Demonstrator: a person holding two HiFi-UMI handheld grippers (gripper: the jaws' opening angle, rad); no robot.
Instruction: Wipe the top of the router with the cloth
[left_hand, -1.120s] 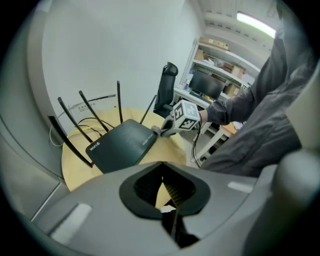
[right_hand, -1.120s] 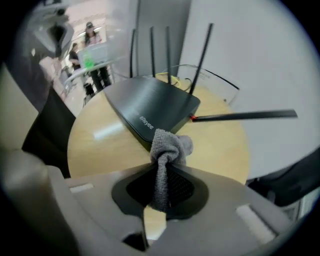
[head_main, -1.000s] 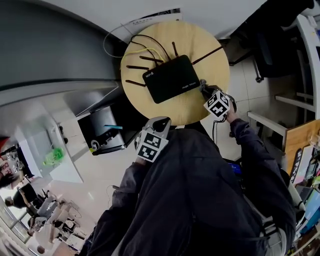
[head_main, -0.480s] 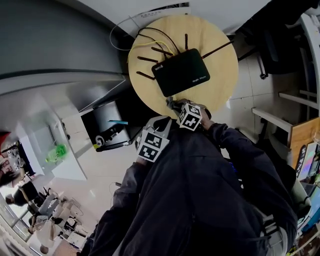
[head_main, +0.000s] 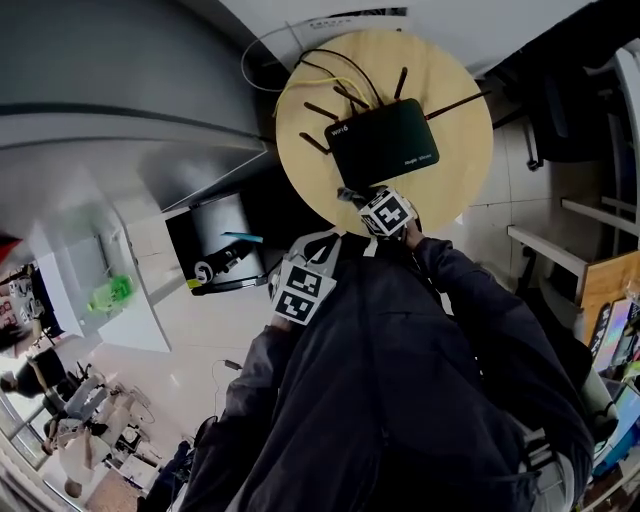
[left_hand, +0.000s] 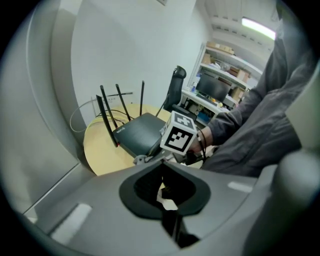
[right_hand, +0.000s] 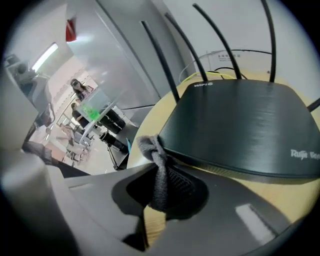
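Router (head_main: 385, 140): black, lying flat on the round wooden table (head_main: 310, 175), antennas at its far side.
Right gripper (right_hand: 156, 200): jaws pinching the dark grey cloth (right_hand: 155, 155), at the router's near edge.
Cloth: bunched, knotted end against the router's near-left corner.
Left gripper (left_hand: 167, 200): jaws pressed together, empty, held back by the person's chest.

The right gripper (right_hand: 159, 197) clamps a grey cloth (right_hand: 159, 167) between its jaws. The bunched cloth end lies against the near edge of the black router (right_hand: 240, 125). The router rests on a round wooden table (right_hand: 147, 122), antennas (right_hand: 159, 55) raised.
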